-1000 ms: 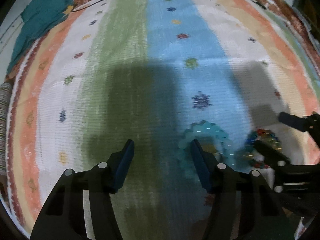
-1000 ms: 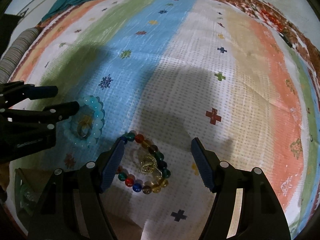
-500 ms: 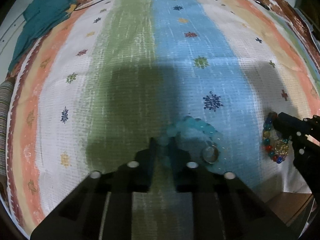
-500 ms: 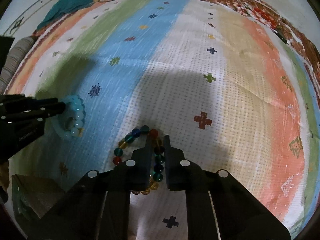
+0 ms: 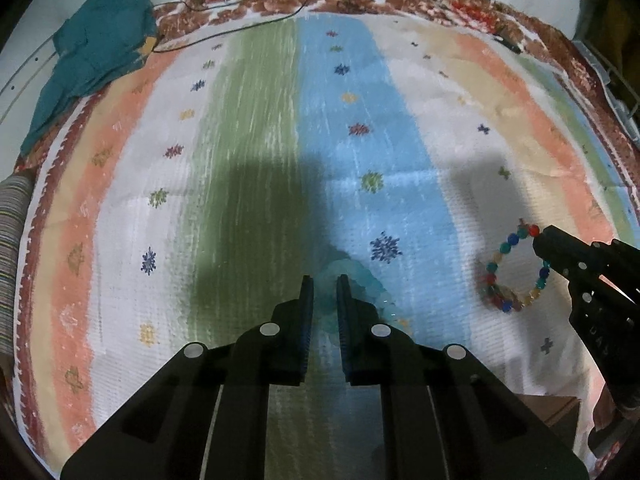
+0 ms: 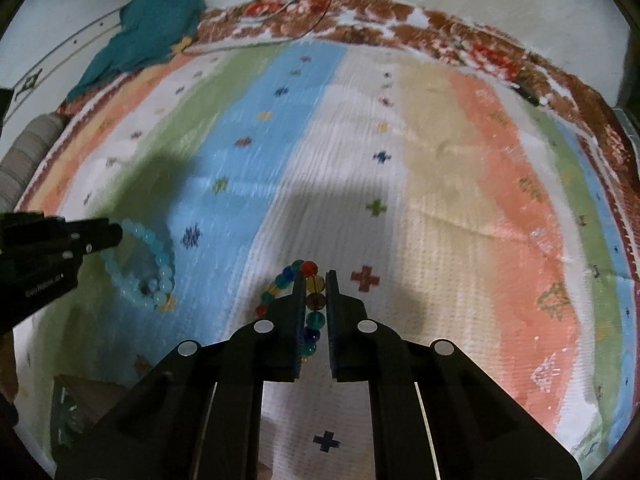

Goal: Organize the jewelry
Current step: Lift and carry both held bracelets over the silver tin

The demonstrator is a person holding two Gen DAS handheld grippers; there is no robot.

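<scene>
We have a pale blue bracelet (image 6: 140, 268) and a bracelet of mixed coloured beads (image 6: 308, 308), each pinched at one side of its loop so that the rest can hang free below the grip and come off the striped cloth (image 5: 256, 128) without tangling. The blue one is clamped in our left gripper (image 5: 325, 284), over the border of the green and blue stripes; the coloured one is clamped in our right gripper (image 6: 313, 280), over the white stripe just beside a red cross. We judge both loops are partly off the cloth, though the far beads may yet touch it. Both grippers point steeply down, side by side and well apart, each showing at the edge of the other's view. A teal garment (image 5: 92, 52) lies at the far corner.
</scene>
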